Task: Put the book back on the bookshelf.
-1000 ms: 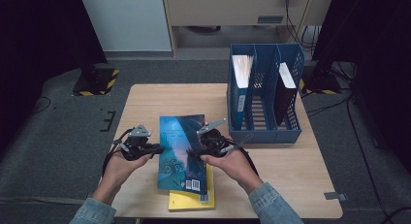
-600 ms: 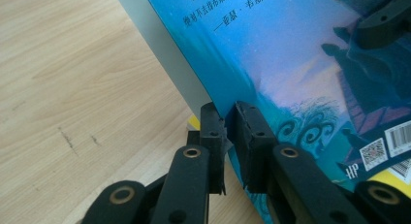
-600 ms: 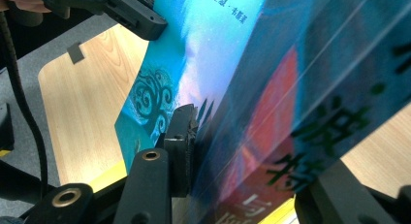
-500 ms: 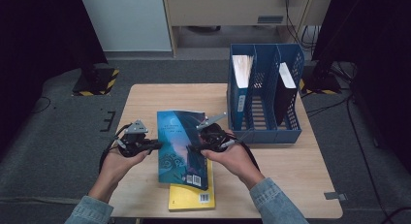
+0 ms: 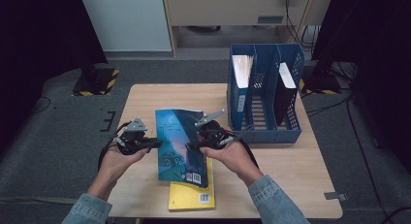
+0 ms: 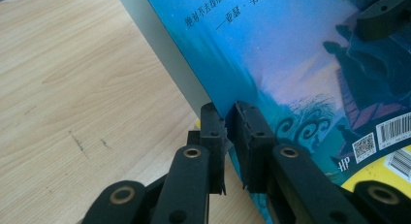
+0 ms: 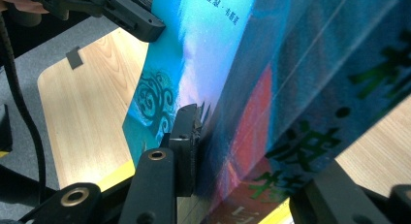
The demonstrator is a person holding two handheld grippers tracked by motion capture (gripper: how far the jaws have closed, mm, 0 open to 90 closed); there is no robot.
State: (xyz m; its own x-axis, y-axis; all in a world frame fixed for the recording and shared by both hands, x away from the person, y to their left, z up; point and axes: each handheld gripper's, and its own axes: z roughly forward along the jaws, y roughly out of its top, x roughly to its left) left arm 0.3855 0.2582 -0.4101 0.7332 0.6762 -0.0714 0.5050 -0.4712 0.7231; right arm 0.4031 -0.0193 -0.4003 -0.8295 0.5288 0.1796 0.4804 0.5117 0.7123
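Fingers of both grippers, left [image 5: 154,143] and right [image 5: 194,146], clamp the blue book [image 5: 181,141], the right's just closing.

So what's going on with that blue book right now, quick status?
Left gripper and right gripper both clamped on blue book, right jaws just closing. Book tilted above yellow book. Nothing between it and file rack.

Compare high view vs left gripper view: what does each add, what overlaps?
High view alone: the blue file rack behind the book, both hands, and the right gripper closed on the blue book's right edge. Left gripper view alone: the left gripper with its jaws pinching the book's edge, plus a barcode and QR code on the cover. Both: the blue book, the yellow book under it, the wooden table.
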